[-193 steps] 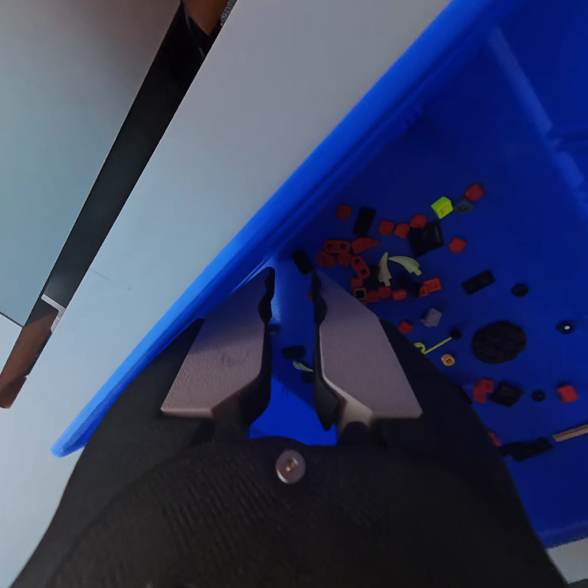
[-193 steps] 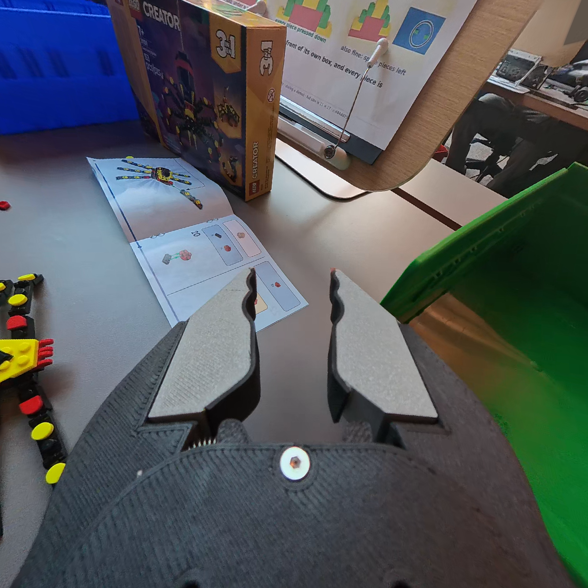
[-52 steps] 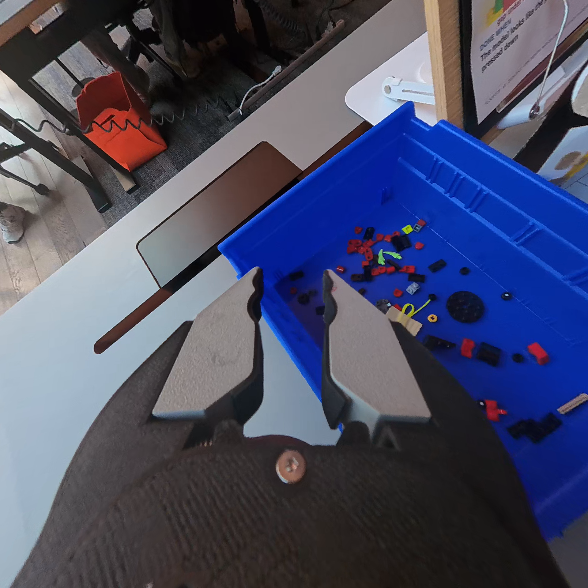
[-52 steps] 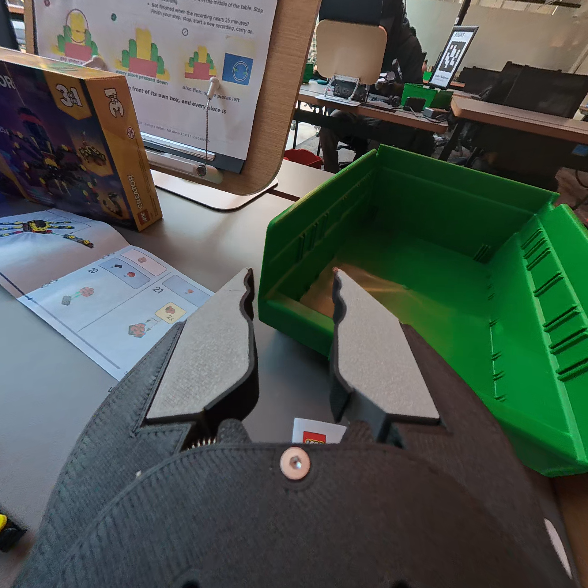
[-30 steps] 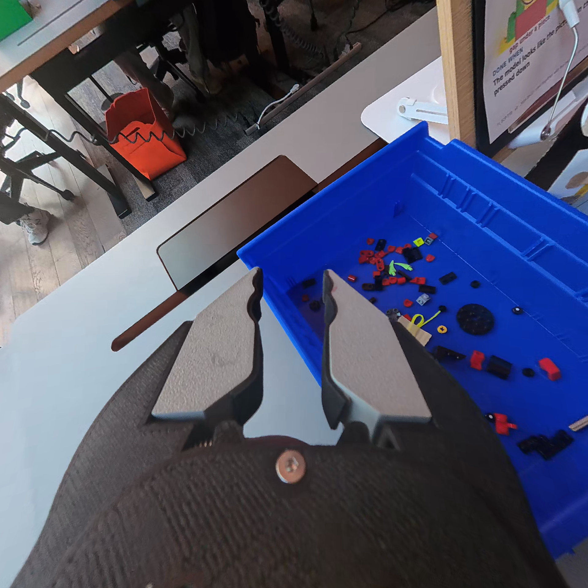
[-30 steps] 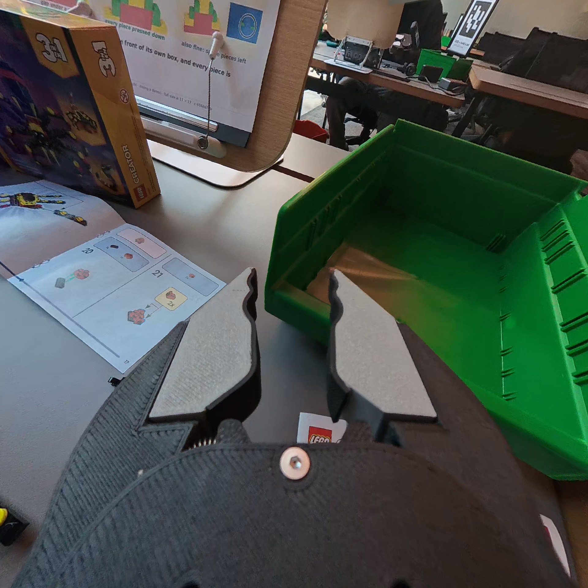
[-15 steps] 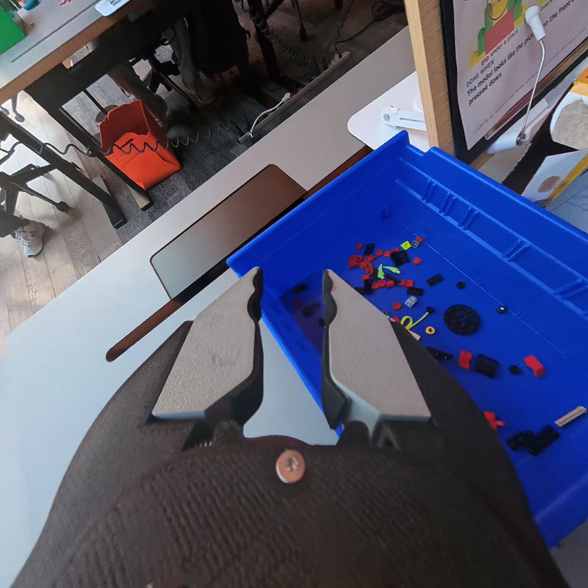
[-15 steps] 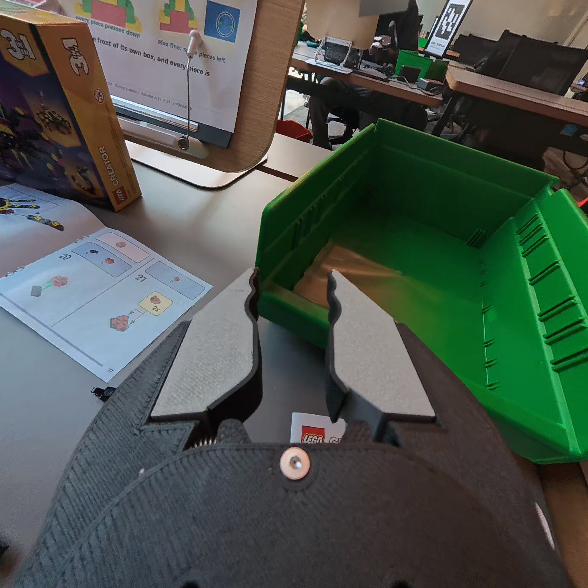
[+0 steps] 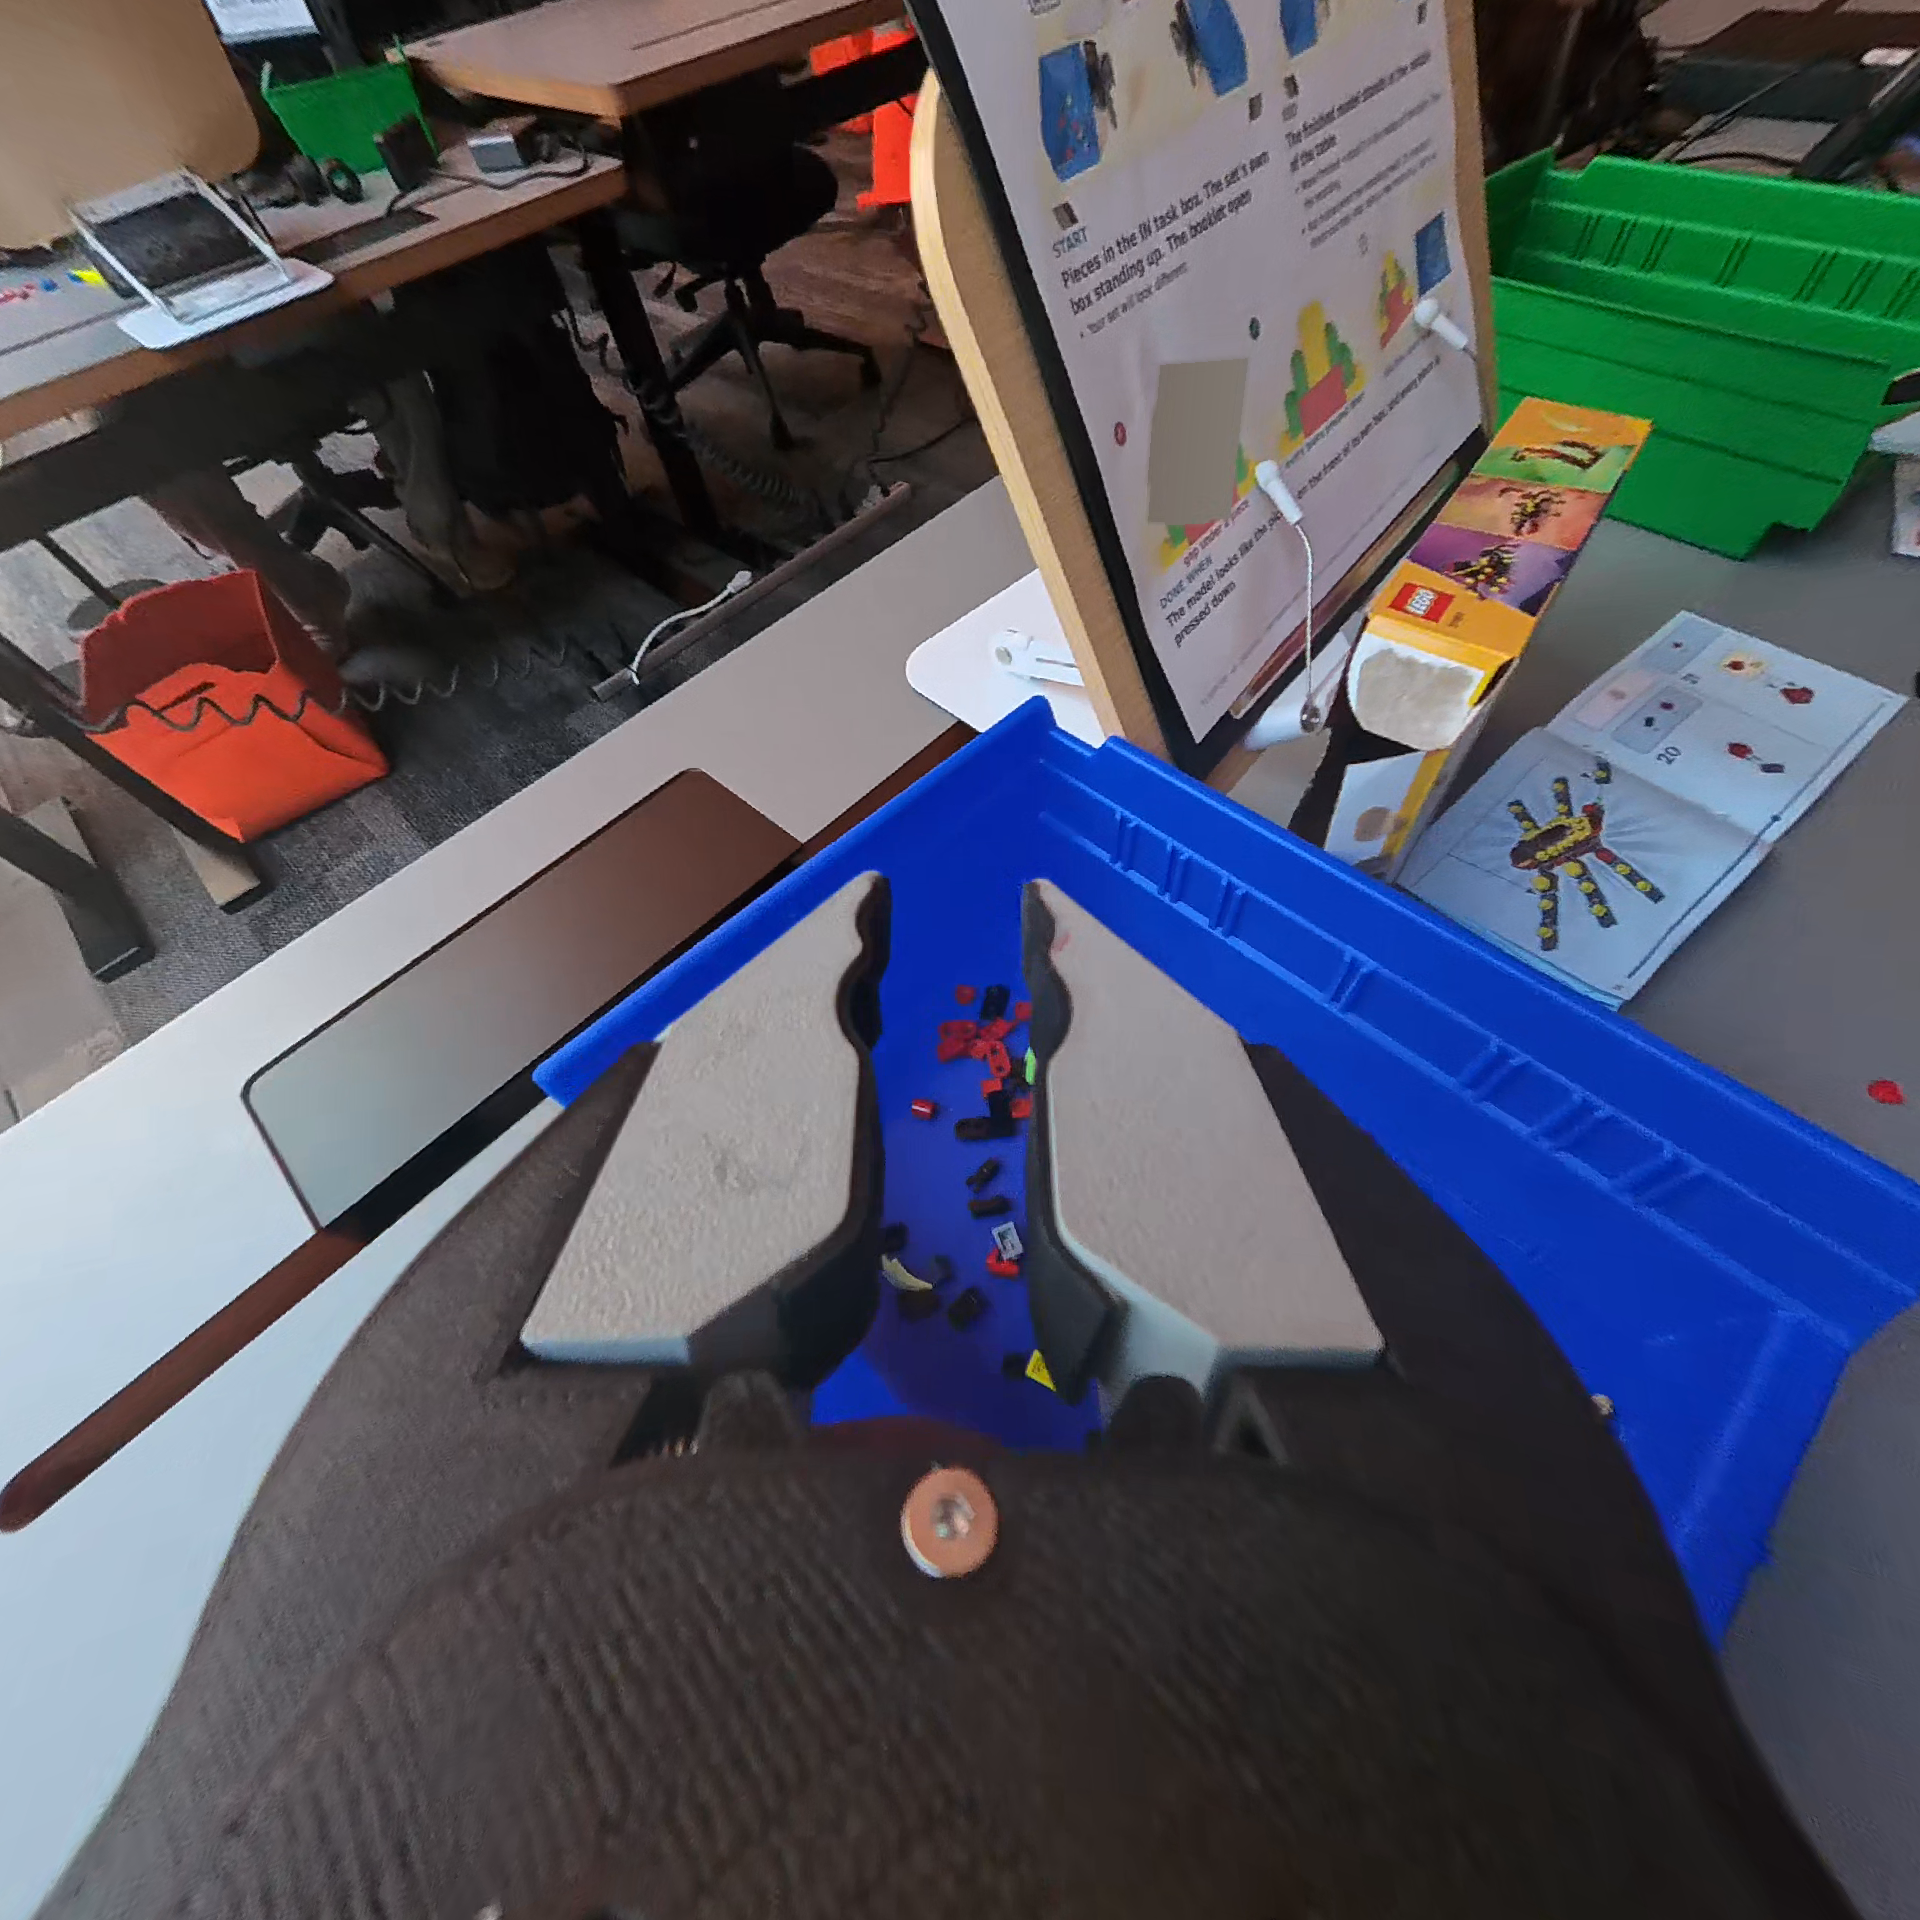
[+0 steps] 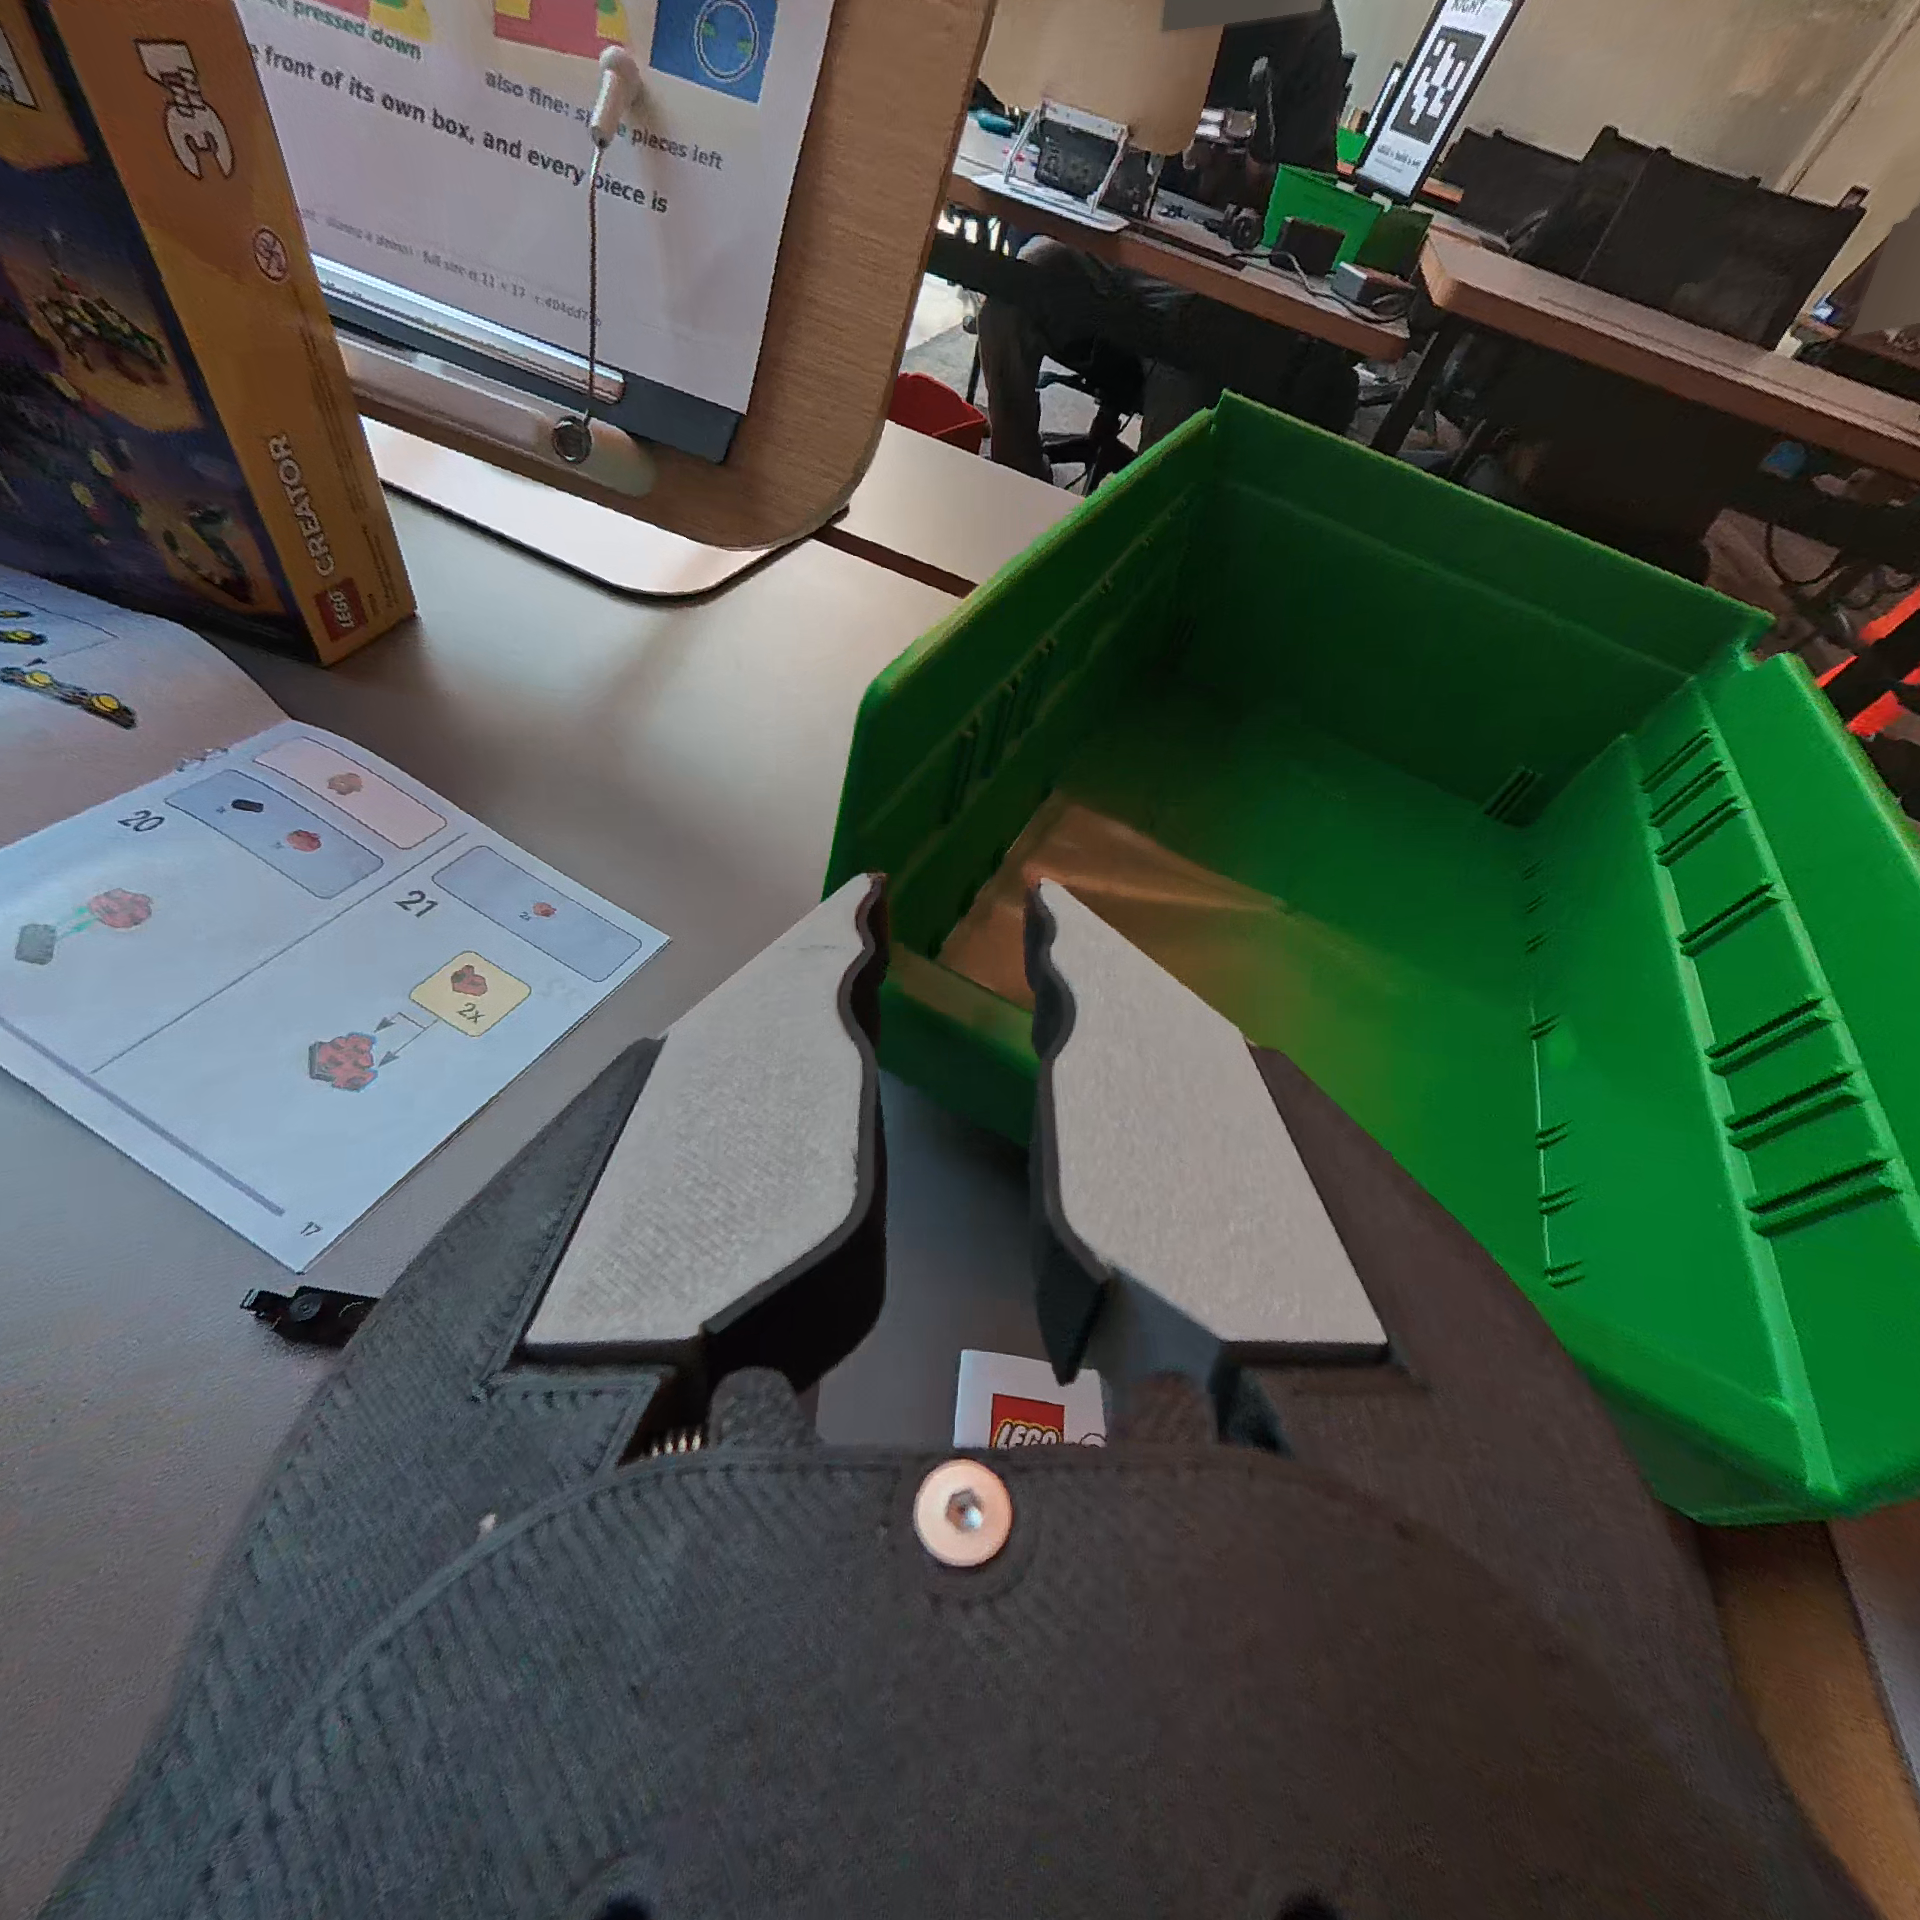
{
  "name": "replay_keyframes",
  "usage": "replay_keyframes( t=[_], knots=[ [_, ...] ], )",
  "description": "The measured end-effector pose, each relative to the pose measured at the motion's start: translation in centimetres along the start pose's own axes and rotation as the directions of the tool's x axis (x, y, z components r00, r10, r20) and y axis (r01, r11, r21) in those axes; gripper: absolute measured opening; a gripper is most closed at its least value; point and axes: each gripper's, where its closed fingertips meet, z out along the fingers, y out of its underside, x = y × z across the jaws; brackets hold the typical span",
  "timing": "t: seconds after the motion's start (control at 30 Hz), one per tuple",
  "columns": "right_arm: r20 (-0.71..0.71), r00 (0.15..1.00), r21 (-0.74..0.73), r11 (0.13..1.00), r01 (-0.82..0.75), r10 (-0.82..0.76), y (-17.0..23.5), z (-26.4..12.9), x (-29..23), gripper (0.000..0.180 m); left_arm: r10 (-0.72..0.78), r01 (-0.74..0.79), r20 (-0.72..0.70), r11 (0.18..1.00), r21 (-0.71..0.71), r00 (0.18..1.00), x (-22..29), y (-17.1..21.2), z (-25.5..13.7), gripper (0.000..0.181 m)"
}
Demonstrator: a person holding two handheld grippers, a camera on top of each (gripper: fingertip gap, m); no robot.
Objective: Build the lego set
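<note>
My left gripper [image 9: 951,940] is open and empty above the blue bin [image 9: 1455,1060]. Several small red, black and lime lego pieces [image 9: 982,1049] lie on the bin's floor and show between the fingers. My right gripper [image 10: 954,925] is open and empty over the grey table, its tips at the near left corner of the green bin [image 10: 1455,883], which holds no pieces. The open instruction booklet [image 10: 291,956] lies to its left; it also shows in the left wrist view [image 9: 1662,790]. A small black piece [image 10: 301,1307] lies on the table by the right gripper.
The lego set box [image 10: 177,343] stands upright at the back, next to a wooden stand with an instruction sheet [image 10: 540,156]. A loose red piece [image 9: 1883,1091] lies on the table right of the blue bin. A small white card [image 10: 1029,1403] lies under the right gripper. Tip to tip, the grippers are about 55 cm apart. The right tips stand about 10 cm off the small white card [image 10: 1029,1403].
The left gripper has swung right and moved over the blue bin, so the stand, box and booklet came into view. The right gripper has shifted only slightly by the green bin.
</note>
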Motion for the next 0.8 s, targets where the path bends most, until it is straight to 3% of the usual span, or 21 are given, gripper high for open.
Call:
replay_keyframes(
  t=[0.27, 0.4, 0.5, 0.63, 0.8],
  knots=[
    [-0.016, 1.0, 0.1, 0.995, 0.008, -0.007, -1.9, -1.2, 0.0, 0.012, 0.056, -0.058, -0.034, 0.996, -0.063, 0.998, 1.8, 0.8, 0.3, 0.0],
    [-0.02, 1.0, 0.121, 0.993, -0.006, 0.008, -2.2, -1.6, 0.3, 0.009, 0.099, -0.104, -0.082, 0.992, -0.066, 0.992, 3.4, 0.4, -0.5, 0.0],
    [-0.02, 0.999, 0.124, 0.992, -0.022, 0.025, -2.1, -1.6, 0.5, 0.009, 0.12, -0.15, -0.219, 0.98, -0.127, 0.968, 6.2, 1.6, -1.4, 0.0],
    [-0.016, 0.999, 0.117, 0.992, -0.043, 0.045, -1.9, -1.5, 0.7, 0.01, 0.174, -0.31, -0.396, 0.898, -0.313, 0.902, 9.7, 6.5, -1.5, 0.002],
    [-0.01, 0.999, 0.118, 0.992, -0.051, 0.052, -1.9, -1.4, 0.7, 0.011, 0.178, -0.526, -0.608, 0.714, -0.461, 0.774, 13.2, 12.8, -2.3, 0.004]
  ],
)
